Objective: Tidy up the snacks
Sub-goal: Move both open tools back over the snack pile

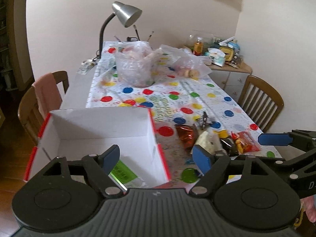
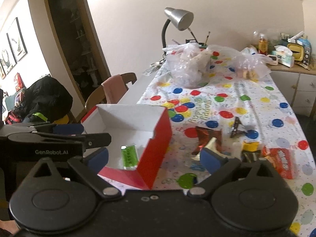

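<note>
A red box with a white inside (image 1: 98, 126) (image 2: 156, 148) stands open at the table's near left. A green snack packet (image 1: 123, 172) (image 2: 129, 156) lies on its floor. To the right of the box lies a loose pile: a brown foil packet (image 1: 185, 136) (image 2: 207, 138), a white packet (image 1: 205, 142), a yellow one (image 2: 250, 146) and a red-orange packet (image 1: 244, 142) (image 2: 280, 164). My left gripper (image 1: 157, 157) hovers open over the box's near right corner, holding nothing. My right gripper (image 2: 155, 159) is open and empty, close beside it, above the box's red side wall.
A balloon-print cloth (image 1: 197, 90) covers the table. Clear plastic bags of food (image 1: 136, 65) and a silver desk lamp (image 1: 126, 13) stand at the far end. A small dark wrapper (image 1: 204, 120) lies behind the pile. Wooden chairs (image 1: 260, 98) (image 1: 39, 102) flank the table; a cluttered sideboard (image 1: 221, 51) is behind.
</note>
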Demonstrator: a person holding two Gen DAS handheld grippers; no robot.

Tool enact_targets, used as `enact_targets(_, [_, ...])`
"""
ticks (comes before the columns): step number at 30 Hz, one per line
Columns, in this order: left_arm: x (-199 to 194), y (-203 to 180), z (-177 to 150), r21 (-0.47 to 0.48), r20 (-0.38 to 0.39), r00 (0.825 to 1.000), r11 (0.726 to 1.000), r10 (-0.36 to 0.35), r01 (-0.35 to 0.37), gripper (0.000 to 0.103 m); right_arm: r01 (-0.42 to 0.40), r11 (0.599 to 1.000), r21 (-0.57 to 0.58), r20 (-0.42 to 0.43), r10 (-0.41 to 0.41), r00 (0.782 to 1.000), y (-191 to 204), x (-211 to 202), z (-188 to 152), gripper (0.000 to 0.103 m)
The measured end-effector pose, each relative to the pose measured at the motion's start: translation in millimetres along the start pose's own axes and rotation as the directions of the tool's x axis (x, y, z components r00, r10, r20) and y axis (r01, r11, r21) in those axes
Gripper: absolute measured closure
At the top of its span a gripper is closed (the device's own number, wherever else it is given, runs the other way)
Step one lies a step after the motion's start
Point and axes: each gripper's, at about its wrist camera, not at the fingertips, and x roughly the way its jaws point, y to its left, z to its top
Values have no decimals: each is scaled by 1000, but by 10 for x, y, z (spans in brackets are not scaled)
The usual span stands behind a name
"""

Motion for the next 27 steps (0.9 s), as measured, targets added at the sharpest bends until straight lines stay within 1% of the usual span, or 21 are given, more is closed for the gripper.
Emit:
enact_targets(2, [44,-113,-17,6,-4,1000,1000,-12,12,22,15,1000,-3,7,-15,1000,-96,-52,-43,0])
enact_targets(7, [182,-412,-86,8,-4,1000,1000,-8,8,19,38,999,-37,15,-38,999,-338,-160,-135,0])
enact_targets(9, [268,-499,-119,-5,-25,999,1000,-22,22,19,52,998,-47,5,-52,999,-445,-186,-167,0])
enact_targets(15, [536,-752,-219,-23,-77,997,999,-24,22,19,68,997,-46,-23,-69,997,-890,-230,-222,0])
enact_targets(17, [666,-840,-242,-36,-115,993,999,-27,23,19,73,996,-44,-37,-75,996,-1075,-224,-239,0])
enact_targets(19, [794,-920,-265,-50,-149,988,998,-46,39,19,78,996,-45,-52,-81,995,-1245,-207,-261,0])
enact_targets(21, [910,-1010,-302,-29,-176,983,998,-56,52,19,79,996,-50,-68,-83,994,-1421,-186,-285,0])
enact_targets(23, [1035,-1112,-341,26,-201,977,997,-69,75,19,73,996,-60,-94,-78,993,-1586,-136,-297,0])
enact_targets(25, [1148,-1206,-360,92,-225,970,989,-89,112,19,72,995,-75,-118,-81,990,-1748,-84,-315,0])
enact_targets(27, [1256,-1282,-356,135,-243,965,981,-100,136,19,70,994,-85,-136,-81,987,-1883,-30,-324,0])
